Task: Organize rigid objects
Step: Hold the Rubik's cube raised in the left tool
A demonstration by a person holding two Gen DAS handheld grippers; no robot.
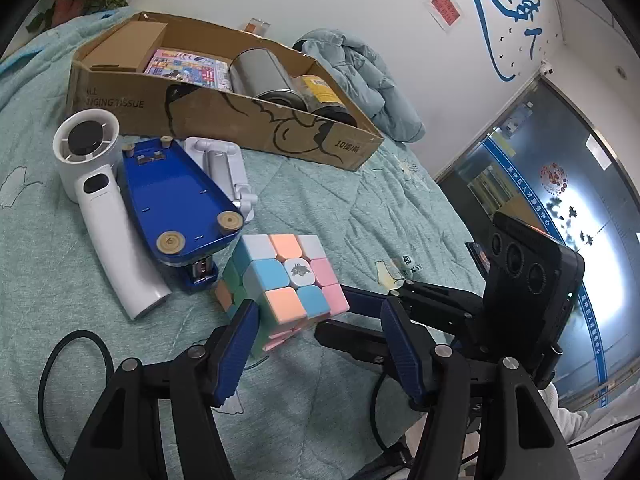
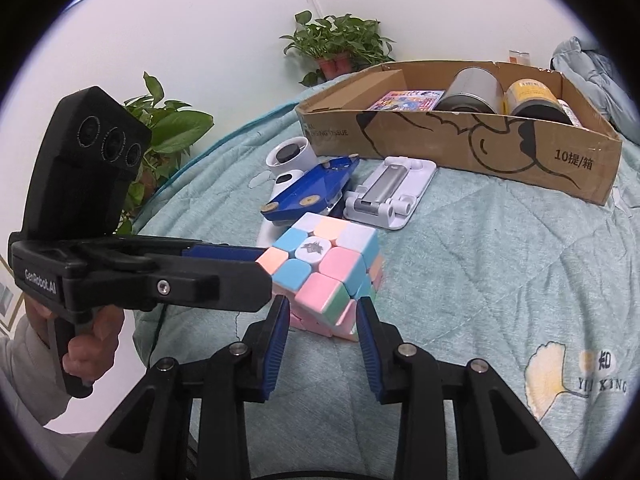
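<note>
A pastel puzzle cube [image 1: 288, 276] [image 2: 328, 268] sits tilted on the green bedspread. My right gripper [image 2: 323, 306] has its blue pads against both sides of the cube's near lower corner. In the left wrist view it [image 1: 332, 310] comes in from the right. My left gripper [image 1: 318, 312] stands open. Its left finger touches the cube's left corner and its right finger is off the cube, beside the right gripper's fingers. It [image 2: 266, 276] reaches in from the left in the right wrist view. An upturned blue stapler [image 1: 176, 200], a white handheld fan [image 1: 92, 200] and a white phone stand [image 1: 224, 164] lie behind the cube.
A cardboard box [image 1: 240, 120] [image 2: 460, 148] at the back holds two cans, a colourful book and a small carton. A crumpled jacket [image 1: 360, 76] lies beyond it. A black cable [image 1: 80, 340] loops near the left. Potted plants [image 2: 340, 44] stand by the wall. A hand [image 2: 92, 340] holds the left gripper.
</note>
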